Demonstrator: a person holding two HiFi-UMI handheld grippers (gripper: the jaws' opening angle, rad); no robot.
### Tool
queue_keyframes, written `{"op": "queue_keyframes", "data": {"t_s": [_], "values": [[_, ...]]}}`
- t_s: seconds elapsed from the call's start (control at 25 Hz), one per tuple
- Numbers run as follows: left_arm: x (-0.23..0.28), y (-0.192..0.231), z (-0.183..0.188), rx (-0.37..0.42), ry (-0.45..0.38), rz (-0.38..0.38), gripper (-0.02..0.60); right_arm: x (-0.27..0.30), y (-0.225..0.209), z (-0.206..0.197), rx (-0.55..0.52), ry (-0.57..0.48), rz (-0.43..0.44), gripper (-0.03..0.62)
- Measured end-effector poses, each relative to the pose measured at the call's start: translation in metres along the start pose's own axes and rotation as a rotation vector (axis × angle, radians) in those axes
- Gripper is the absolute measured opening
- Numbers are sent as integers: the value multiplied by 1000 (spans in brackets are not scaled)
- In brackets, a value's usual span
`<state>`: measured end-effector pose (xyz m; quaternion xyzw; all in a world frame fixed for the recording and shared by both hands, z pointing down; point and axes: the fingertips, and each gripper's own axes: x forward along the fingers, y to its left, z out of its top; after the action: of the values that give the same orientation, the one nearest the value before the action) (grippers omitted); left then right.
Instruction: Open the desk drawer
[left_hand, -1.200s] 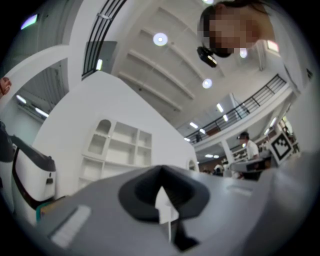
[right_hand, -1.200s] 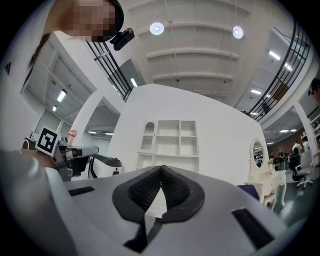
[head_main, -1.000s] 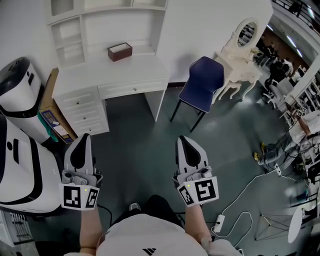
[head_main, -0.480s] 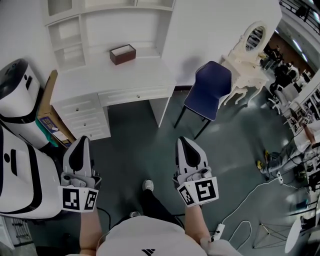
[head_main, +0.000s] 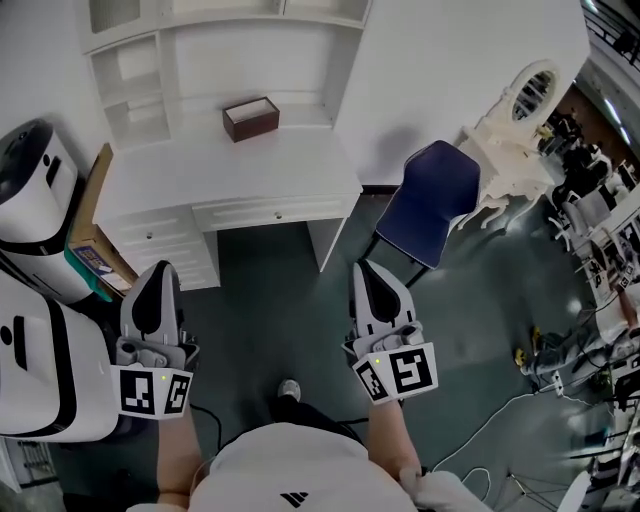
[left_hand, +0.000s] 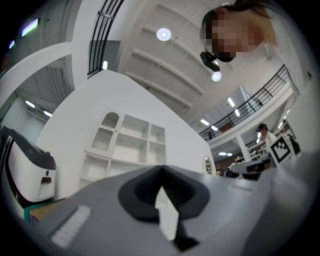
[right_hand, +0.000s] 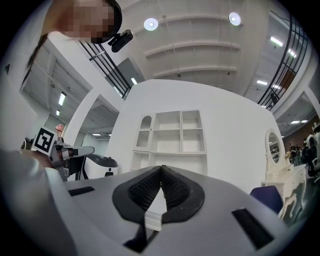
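We hold our left gripper (head_main: 158, 272) and right gripper (head_main: 364, 272) side by side, both with jaws together and empty, well apart from the white desk (head_main: 200, 165), its desk drawer (head_main: 270, 212) closed under the desktop ahead

Box (head_main: 250, 118) on the desk (head_main: 200, 168), chair (head_main: 432, 195) right of it
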<state>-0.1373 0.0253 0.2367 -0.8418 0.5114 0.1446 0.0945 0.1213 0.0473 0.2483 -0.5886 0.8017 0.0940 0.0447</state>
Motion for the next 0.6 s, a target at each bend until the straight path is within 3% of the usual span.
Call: {"op": "queue_keyframes", "data": {"t_s": [0.32,0.6], "values": [[59,-6,-15,9,-31,32,5,47,-48,-9,-7,-14,40,-12],[77,-5,-31,33,-6,55,5,72,-65,-30,30,-6,67,-12]]}}
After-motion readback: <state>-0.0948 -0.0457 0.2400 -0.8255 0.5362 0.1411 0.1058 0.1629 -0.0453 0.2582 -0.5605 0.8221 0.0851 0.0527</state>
